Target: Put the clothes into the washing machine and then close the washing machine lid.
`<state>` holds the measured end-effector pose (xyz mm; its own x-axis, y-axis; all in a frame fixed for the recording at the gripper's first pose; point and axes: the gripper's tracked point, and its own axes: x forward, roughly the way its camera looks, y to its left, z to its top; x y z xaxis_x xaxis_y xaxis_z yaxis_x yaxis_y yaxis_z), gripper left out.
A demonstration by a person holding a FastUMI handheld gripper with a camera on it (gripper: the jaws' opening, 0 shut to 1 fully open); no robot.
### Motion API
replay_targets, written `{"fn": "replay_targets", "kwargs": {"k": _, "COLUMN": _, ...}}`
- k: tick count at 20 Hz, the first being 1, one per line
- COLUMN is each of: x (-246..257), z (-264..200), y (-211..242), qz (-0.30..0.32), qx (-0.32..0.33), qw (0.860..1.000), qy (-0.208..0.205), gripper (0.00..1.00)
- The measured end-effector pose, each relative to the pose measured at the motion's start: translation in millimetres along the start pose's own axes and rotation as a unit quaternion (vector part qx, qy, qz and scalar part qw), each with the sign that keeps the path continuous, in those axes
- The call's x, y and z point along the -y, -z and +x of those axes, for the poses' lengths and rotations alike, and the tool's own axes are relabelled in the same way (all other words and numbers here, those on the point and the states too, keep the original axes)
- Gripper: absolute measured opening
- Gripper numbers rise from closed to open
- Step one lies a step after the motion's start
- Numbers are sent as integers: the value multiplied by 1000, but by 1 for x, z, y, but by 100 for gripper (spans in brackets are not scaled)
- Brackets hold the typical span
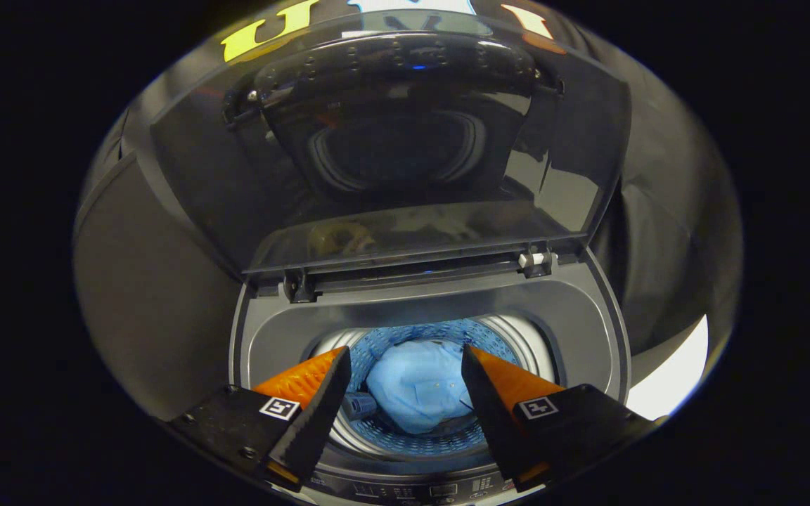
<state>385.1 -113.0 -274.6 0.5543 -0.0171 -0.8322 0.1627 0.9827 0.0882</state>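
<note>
Black cloth booth wall behind, bright pale patch low beside it

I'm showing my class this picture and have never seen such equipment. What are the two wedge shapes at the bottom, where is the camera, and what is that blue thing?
The camera rides on a hand-held gripper that a person carries; it looks forward along the two fingers, the wedges you see. They stand apart, open, holding nothing. Beyond them is a top-loading washing machine seen from above. Its lid is raised, tilted back on its hinges. Down in the drum lies a light blue garment, seen between the fingers. The control panel runs along the near edge.
</note>
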Motion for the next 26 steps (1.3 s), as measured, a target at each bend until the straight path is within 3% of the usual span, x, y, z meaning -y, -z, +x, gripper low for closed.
{"fn": "replay_targets", "kwargs": {"k": 13, "x": -4, "z": -77, "y": -71, "qz": -25, "qx": 96, "qw": 995, "qy": 2, "gripper": 97}}
{"fn": "replay_targets", "kwargs": {"k": 26, "x": -41, "z": -199, "y": -195, "qz": -69, "qx": 227, "qw": 971, "qy": -21, "gripper": 97}}
